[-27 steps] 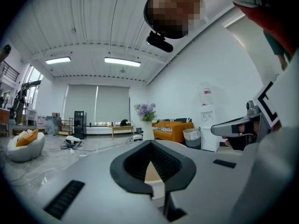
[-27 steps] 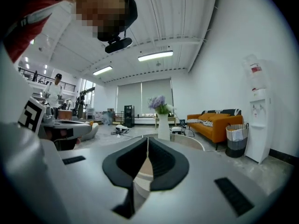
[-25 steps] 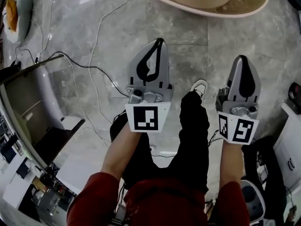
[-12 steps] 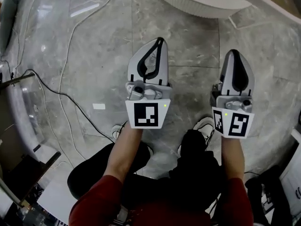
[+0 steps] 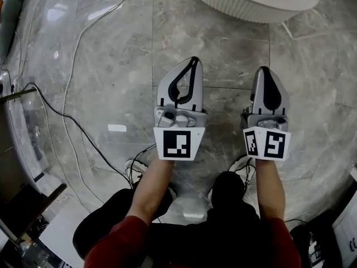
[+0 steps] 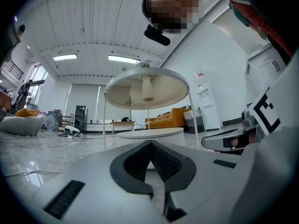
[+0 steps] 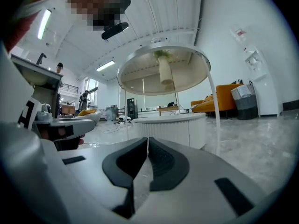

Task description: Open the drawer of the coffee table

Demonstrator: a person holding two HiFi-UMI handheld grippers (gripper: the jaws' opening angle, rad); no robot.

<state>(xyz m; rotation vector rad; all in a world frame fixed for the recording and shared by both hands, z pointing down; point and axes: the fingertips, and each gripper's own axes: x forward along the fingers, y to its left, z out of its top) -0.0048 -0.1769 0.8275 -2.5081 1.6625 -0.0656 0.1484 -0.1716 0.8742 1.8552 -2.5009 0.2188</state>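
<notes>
Left gripper: jaws are pressed together, nothing held between them.
Right gripper: jaws likewise closed tight and empty.
Coffee table: low, round, white, ribbed-sided; set on the grey marble floor ahead of both jaws, apart from them.
Cables: trailed across the floor left of the left jaws.

Bare floor lies open up to the coffee table; cables trail at left.
</notes>
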